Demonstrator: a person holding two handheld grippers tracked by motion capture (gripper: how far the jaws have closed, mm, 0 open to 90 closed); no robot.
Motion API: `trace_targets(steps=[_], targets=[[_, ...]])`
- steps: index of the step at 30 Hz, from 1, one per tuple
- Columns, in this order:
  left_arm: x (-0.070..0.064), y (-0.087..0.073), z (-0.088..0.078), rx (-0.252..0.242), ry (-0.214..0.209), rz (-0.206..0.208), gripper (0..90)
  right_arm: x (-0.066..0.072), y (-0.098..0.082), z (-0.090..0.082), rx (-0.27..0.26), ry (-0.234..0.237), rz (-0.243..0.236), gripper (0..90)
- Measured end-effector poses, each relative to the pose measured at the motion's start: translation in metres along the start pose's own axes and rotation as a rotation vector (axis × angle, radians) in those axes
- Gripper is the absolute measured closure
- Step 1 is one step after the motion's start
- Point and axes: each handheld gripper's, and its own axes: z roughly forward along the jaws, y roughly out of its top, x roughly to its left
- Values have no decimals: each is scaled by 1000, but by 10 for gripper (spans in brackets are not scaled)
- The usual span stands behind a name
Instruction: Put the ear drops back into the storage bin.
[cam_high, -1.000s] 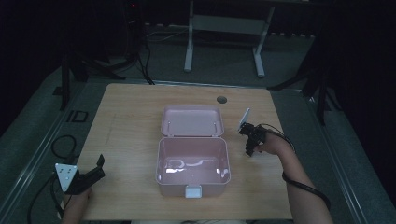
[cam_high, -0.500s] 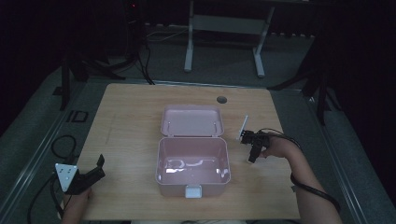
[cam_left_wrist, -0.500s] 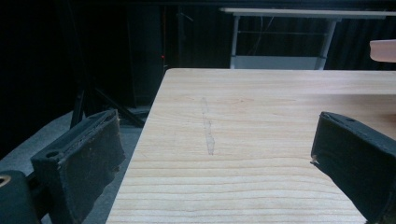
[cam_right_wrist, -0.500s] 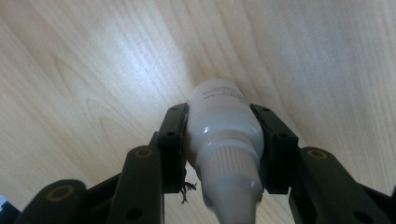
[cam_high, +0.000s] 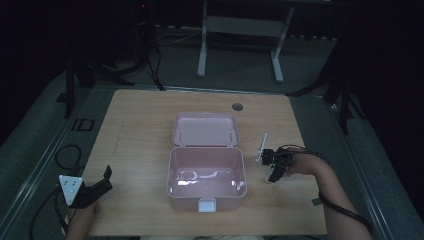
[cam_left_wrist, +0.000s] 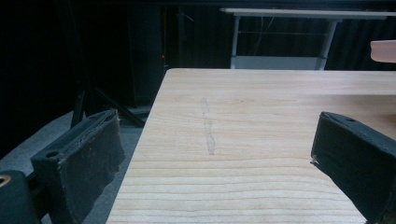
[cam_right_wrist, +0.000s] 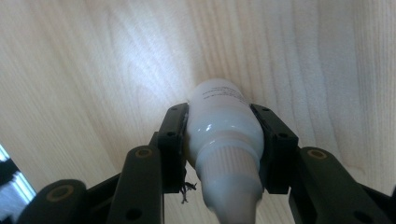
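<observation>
The right gripper (cam_right_wrist: 223, 154) is clamped on a small white bottle (cam_right_wrist: 224, 135), one black jaw pressed to each side of its body, the ribbed cap end pointing back toward the camera and the rounded base toward the wood. In the high view this gripper (cam_high: 274, 172) stands tipped steeply down over the table (cam_high: 140, 125), with the bottle (cam_high: 270, 178) at its tip — whether the base touches the wood or hangs just above it, I cannot tell. Just to its left, as the person sits, lies the open pink box (cam_high: 206, 175), its lid (cam_high: 205, 129) folded back flat beyond it and its inside bare apart from a sheen on the floor.

The left gripper (cam_left_wrist: 215, 158) has its jaws wide apart with nothing between them, looking along bare wood with a faint grey streak (cam_left_wrist: 208, 126). In the high view it (cam_high: 95, 189) rests near the front left corner, well apart from the box.

The step in hand looks like the pick-up of the bottle — the grasp is made, the lift is not. The next move probably calls for raising it clear of the box's near wall, carrying it leftward over the open compartment, and lowering before release. The hold sits on the curved shoulder, so a slow carry would guard against the bottle slipping out.
</observation>
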Motion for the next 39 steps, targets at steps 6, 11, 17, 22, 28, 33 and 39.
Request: trace_targets(steps=[6, 11, 17, 22, 28, 33, 39], targets=[[0, 0, 0, 0, 1, 2, 24, 10, -4, -1, 12, -1, -82, 594], [0, 0, 0, 1, 2, 2, 24, 20, -4, -3, 29, -26, -138, 594], [0, 0, 0, 2, 4, 3, 24, 36, -4, 0, 53, -40, -244, 594], [-1, 0, 0, 1, 4, 3, 24, 41, -3, 2, 73, -58, -261, 594], [-1, 0, 0, 2, 5, 3, 23, 44, -2, -3, 69, -41, -261, 595], [-1, 0, 0, 1, 6, 3, 24, 46, 1, -13, 67, -54, -259, 595], [0, 0, 0, 2, 5, 2, 24, 51, 6, -28, 61, -63, -260, 595]])
